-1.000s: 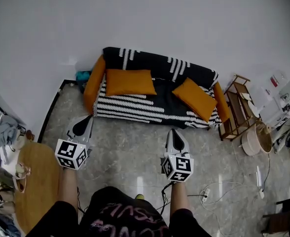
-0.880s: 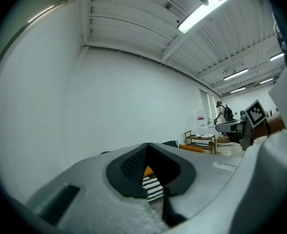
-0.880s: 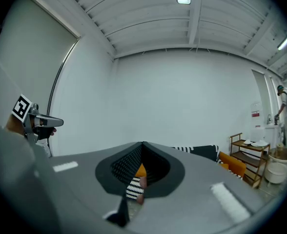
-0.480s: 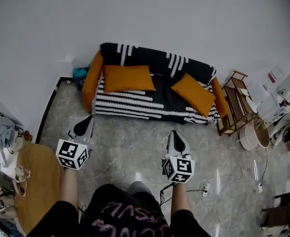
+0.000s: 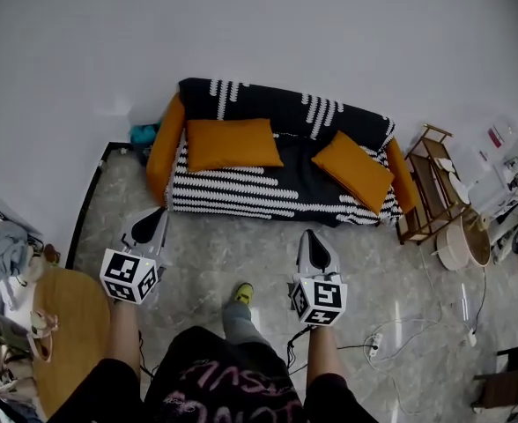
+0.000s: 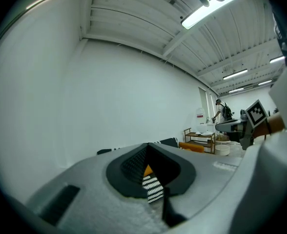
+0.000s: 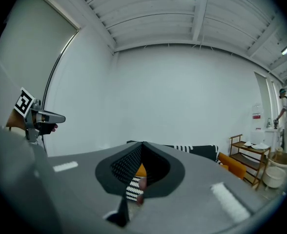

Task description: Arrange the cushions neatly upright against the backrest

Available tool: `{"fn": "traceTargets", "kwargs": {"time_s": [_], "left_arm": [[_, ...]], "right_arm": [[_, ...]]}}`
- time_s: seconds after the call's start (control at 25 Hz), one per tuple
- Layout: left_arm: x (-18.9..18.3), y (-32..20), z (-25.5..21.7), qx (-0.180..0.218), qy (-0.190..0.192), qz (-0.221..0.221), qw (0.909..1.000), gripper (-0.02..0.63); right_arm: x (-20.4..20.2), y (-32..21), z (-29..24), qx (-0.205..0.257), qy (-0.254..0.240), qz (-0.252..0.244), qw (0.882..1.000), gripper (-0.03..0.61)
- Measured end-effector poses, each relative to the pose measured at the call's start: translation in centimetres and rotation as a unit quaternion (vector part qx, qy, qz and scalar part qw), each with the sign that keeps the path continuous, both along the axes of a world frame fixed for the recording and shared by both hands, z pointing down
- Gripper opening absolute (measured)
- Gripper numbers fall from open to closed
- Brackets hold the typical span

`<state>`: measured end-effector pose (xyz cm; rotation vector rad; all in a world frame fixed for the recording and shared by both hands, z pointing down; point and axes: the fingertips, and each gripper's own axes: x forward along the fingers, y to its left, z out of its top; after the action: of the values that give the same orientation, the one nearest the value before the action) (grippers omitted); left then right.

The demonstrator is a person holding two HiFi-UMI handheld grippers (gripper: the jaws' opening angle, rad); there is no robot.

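Facing the sofa (image 5: 241, 196) from the floor well short of it, the left claw (image 5: 148, 227) and right claw (image 5: 314, 252) are both closed tight and empty. One orange cushion (image 5: 233, 144) leans at the sofa's left end by the backrest (image 5: 268, 104), and the second cushion (image 5: 353, 171) lies skewed on the seat at its right end. Each claw should probably open before arriving, pinch a cushion's upper edge and stand it square against the backrest.

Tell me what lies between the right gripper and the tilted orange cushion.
In the head view: a strip of bare floor, then the sofa's striped seat edge, before the cushion.
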<state>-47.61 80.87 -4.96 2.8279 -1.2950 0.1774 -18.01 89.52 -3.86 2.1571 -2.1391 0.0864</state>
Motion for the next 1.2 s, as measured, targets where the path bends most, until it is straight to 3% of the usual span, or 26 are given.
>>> {"fn": "traceTargets", "kwargs": {"time_s": [0.36,0.68,0.92,1.2], "left_arm": [[3.4,-9.1,2.4,-0.022,-0.027,-0.011,0.9993,0.002],[9.1,-19.1,3.5,-0.038,-0.051,-0.026,0.9977,0.002],[12.4,-23.7,3.7,-0.043,-0.077,-0.033,0.9956,0.002],[13.3,-27.7,3.6,-0.051,-0.063,-0.053,0.9953,0.002]], "right_arm": [[3.9,-10.5,2.9,-0.015,-0.020,-0.013,1.000,0.014],[10.4,-21.5,4.7,-0.031,-0.042,-0.027,0.998,0.014],[13.7,-27.7,4.8,-0.032,-0.050,-0.042,0.997,0.014],[15.0,-32.0,6.0,-0.042,-0.051,-0.057,0.996,0.014]]}}
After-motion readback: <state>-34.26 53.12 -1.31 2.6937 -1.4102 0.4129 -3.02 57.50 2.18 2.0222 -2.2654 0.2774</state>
